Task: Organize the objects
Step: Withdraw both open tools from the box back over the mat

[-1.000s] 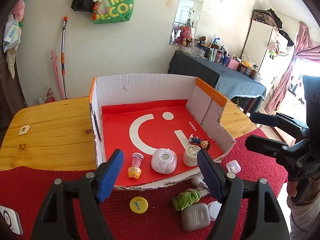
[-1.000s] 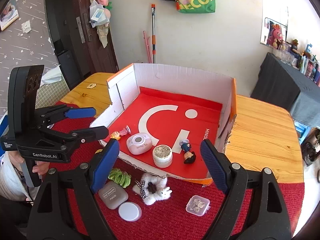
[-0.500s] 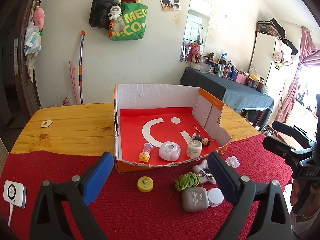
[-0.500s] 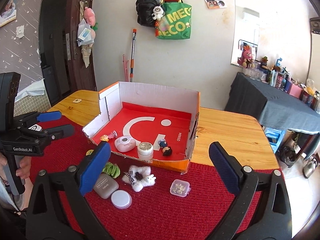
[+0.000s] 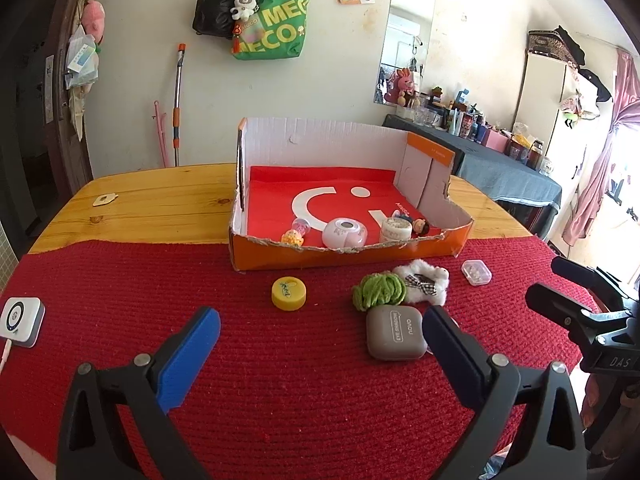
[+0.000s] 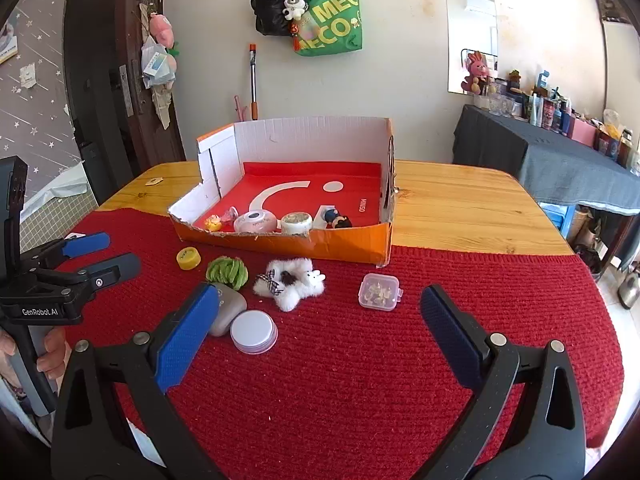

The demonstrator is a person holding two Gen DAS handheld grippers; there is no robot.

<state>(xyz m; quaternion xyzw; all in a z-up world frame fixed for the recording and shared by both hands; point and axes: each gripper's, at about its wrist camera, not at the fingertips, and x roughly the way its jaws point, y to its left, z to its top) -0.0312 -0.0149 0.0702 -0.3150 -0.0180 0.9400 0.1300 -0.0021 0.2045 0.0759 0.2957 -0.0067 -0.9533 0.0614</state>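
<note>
Low in the left wrist view, the left gripper (image 5: 318, 334) hangs over the red knitted mat (image 5: 120, 288) with its blue-padded fingers spread wide and nothing between them; the right gripper (image 6: 320, 316) in its own view is spread just as wide and equally empty above the same mat. Just past the left gripper's right finger, right of centre, lies a grey eye-shadow case (image 5: 395, 333), and in the right wrist view a white round lid (image 6: 253, 331) sits touching it. Further back a green knitted bundle (image 5: 379, 291) rests against a white fluffy toy (image 5: 422, 281), with a yellow cap (image 5: 289, 293) apart to the left and a small clear plastic box (image 5: 475, 272) to the right. Beyond these, at mid-frame, stands the open cardboard box (image 5: 432, 248) with a red floor, holding a yellow-pink figurine (image 5: 295, 234), a white round device (image 5: 345, 233), a cream jar (image 5: 396, 229) and a dark-haired doll (image 5: 420, 225) along its front edge.
</note>
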